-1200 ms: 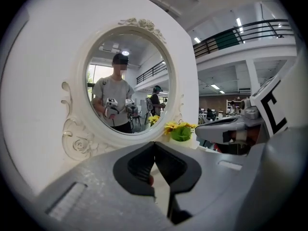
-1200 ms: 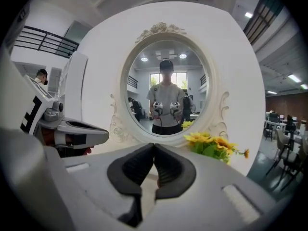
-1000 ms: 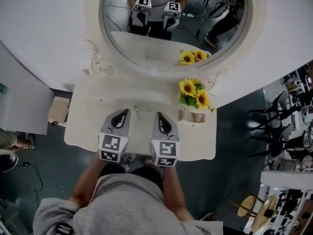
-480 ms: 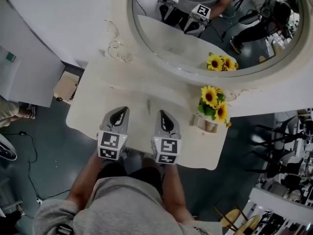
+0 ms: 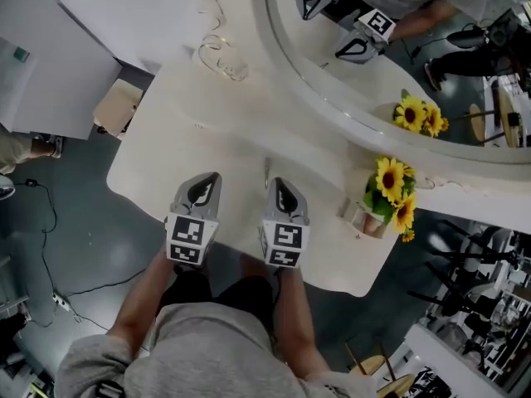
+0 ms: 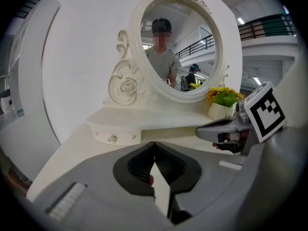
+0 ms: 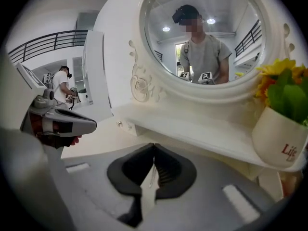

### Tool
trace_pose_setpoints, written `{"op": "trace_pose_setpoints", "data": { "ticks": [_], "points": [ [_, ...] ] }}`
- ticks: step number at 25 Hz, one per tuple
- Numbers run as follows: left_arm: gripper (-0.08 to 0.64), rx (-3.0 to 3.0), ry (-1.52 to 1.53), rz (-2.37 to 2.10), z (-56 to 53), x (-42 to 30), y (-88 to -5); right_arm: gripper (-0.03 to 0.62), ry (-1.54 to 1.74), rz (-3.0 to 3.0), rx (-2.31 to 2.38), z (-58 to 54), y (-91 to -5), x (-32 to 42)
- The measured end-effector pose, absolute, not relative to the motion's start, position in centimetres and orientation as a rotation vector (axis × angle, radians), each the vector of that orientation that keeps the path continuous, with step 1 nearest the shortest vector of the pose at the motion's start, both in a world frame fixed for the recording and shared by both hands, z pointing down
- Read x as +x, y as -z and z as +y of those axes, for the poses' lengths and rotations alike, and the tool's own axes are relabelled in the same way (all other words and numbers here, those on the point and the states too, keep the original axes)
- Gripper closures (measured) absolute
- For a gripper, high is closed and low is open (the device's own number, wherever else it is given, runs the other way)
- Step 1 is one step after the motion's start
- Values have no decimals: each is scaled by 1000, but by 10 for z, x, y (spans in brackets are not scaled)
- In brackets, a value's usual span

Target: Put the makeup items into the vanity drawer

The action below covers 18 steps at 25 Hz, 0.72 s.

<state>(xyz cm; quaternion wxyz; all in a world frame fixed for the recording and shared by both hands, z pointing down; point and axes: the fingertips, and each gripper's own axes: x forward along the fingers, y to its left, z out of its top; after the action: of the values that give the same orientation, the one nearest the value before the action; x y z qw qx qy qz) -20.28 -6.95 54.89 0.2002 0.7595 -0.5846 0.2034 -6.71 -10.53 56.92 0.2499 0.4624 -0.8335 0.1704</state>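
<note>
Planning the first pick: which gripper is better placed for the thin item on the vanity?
Probably right: the thin item lies just beside the right gripper; the left gripper sits farther off.

I make out one slim, pale makeup stick (image 5: 267,173) lying flat on the cream worktop (image 5: 207,139), pointing toward twelve o'clock. At its ten o'clock, the small knobbed vanity drawer (image 6: 113,137) sits closed.

Left claw (image 5: 203,191) and right claw (image 5: 284,192): lowered together toward the desk (image 5: 207,131), which grew larger in the head view. Mirror (image 5: 390,56): slid to the upper right of that view. Sunflower pot (image 5: 369,220): shifted right and down with it.
</note>
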Motion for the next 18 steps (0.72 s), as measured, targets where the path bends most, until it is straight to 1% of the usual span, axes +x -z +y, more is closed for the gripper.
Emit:
{"op": "trace_pose_setpoints", "data": {
  "ticks": [7, 8, 9, 10, 11, 12, 18],
  "points": [
    [549, 2046, -578, -1652, -69, -211, -574, 586, -487, -2221, 1184, -111, -608, -71],
    [549, 2040, -577, -1652, -69, -212, -577, 578, -498, -2207, 1177, -113, -614, -71],
    [549, 2035, -577, -1652, -69, -212, -579, 551, -510, -2193, 1169, -114, -620, -71],
    [549, 2030, -577, -1652, -69, -213, -581, 541, -523, -2179, 1159, -115, -626, -72],
    [549, 2025, -575, -1653, -69, -213, -582, 501, -536, -2167, 1147, -115, -632, -72],
    [549, 2019, -574, -1654, -69, -213, -584, 448, -547, -2156, 1135, -115, -637, -73],
    [549, 1992, -566, -1663, -65, -218, -591, 443, -555, -2126, 1099, -118, -654, -78]
  ]
}}
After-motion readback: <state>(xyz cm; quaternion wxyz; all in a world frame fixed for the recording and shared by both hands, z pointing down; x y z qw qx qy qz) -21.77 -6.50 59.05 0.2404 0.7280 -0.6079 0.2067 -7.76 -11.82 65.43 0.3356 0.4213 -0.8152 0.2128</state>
